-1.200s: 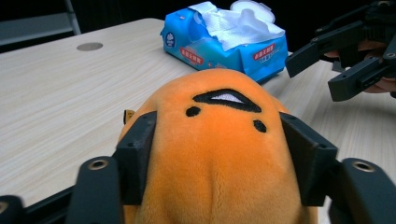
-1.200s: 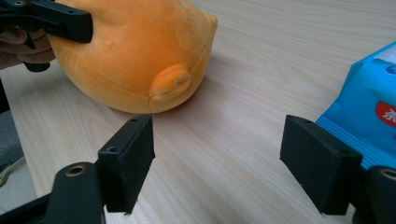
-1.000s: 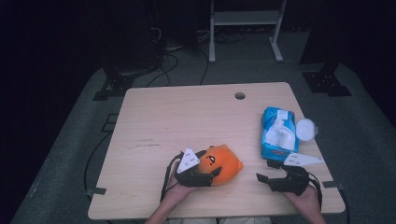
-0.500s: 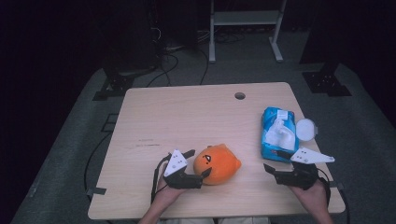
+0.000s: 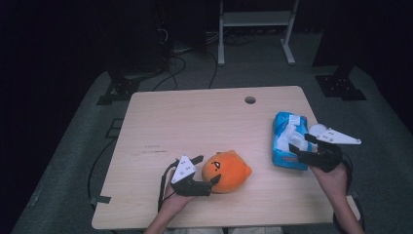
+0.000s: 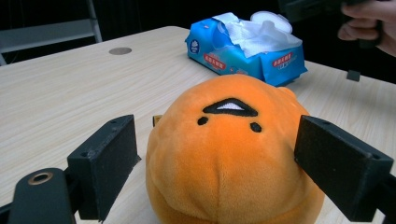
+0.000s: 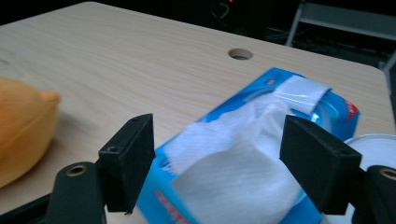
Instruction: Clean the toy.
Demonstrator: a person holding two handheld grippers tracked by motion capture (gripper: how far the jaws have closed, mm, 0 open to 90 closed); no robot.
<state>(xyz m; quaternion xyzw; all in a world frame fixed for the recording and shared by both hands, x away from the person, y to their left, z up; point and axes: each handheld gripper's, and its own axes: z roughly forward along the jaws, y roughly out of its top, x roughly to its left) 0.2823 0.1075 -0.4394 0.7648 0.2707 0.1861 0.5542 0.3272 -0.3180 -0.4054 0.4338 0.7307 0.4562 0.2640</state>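
jaws just opened, left gripper (image 6: 212,172) level around plush (image 6: 229,154)

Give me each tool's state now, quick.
Left tool: open, just been opening, plush toy between its jaws.
Right tool: open, over the tissue pack.

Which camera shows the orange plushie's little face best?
The left gripper view: the orange plushie sits close up, its face turned to the camera, between that gripper's open jaws. The high view shows it small from above, face barely readable. The right gripper view catches just its side.
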